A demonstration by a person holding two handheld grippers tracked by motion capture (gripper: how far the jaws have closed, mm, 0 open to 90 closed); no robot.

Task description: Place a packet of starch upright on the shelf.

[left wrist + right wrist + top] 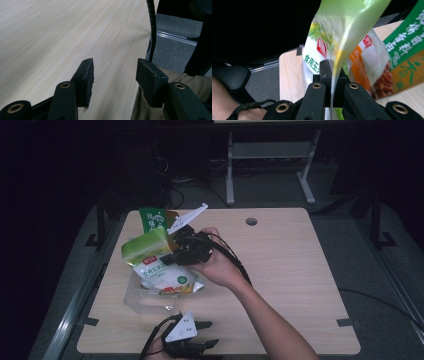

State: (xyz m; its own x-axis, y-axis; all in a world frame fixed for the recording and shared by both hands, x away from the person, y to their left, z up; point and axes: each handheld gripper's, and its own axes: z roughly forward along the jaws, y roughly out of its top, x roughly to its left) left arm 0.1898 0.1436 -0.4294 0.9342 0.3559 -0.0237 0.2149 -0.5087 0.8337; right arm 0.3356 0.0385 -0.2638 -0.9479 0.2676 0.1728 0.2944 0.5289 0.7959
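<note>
Green-and-white pouch pinched at its edge by the right gripper, above a clear tub; thin film may slip. Left gripper fingers spread, near bench edge.

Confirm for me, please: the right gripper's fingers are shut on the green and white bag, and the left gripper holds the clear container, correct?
Not quite. The left gripper holds nothing; the left gripper view shows its fingers open over bare table. The right gripper is indeed shut on the green and white bag.

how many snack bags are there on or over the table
3, maybe more hidden: a light green bag clamped in the right gripper, an orange-and-white bag behind it, and a dark green bag farthest back.
</note>
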